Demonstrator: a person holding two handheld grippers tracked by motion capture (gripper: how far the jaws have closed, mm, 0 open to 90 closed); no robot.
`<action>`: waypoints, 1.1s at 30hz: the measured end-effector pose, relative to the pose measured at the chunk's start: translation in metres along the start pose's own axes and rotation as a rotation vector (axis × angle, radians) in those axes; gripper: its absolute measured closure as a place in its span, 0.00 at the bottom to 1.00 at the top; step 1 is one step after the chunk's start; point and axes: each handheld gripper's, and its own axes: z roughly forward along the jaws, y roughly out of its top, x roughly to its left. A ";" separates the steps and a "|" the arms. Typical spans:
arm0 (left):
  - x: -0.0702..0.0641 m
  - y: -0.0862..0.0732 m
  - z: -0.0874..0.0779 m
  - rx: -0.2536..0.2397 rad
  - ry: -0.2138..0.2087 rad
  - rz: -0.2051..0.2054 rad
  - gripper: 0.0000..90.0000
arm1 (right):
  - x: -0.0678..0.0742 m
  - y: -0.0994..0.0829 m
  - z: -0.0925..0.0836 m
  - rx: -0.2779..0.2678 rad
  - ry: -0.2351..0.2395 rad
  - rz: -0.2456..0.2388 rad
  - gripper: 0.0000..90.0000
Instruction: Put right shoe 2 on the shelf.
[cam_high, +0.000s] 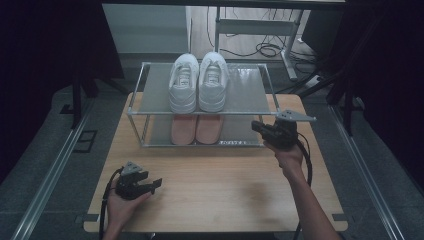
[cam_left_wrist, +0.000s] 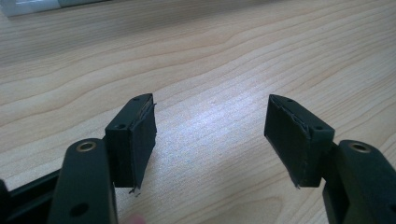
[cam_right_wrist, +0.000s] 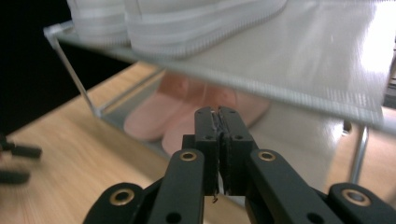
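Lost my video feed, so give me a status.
Left hand-held gripper open, over bare table. Right hand-held gripper shut, empty, facing pink shoes on lower shelf. Nothing in the way.

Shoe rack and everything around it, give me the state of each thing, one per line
Shoe rack: upright on the table, both shelves loaded.
White sneakers: paired side by side on the top shelf.
Pink shoes: paired on the lower shelf.
Left gripper: jaws open, nothing between them, low over the table.
Right gripper: jaws shut, empty, pointing at the pink shoes.
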 end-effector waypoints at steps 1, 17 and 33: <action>0.000 0.000 0.000 -0.002 0.001 0.003 0.38 | 0.000 -0.006 -0.003 0.011 -0.006 -0.012 0.95; -0.003 0.000 0.002 0.009 0.001 0.003 0.38 | -0.007 -0.087 -0.024 0.105 -0.025 -0.015 0.58; -0.005 0.000 0.004 0.015 0.001 0.013 0.38 | -0.005 -0.130 -0.016 0.160 -0.039 -0.020 0.55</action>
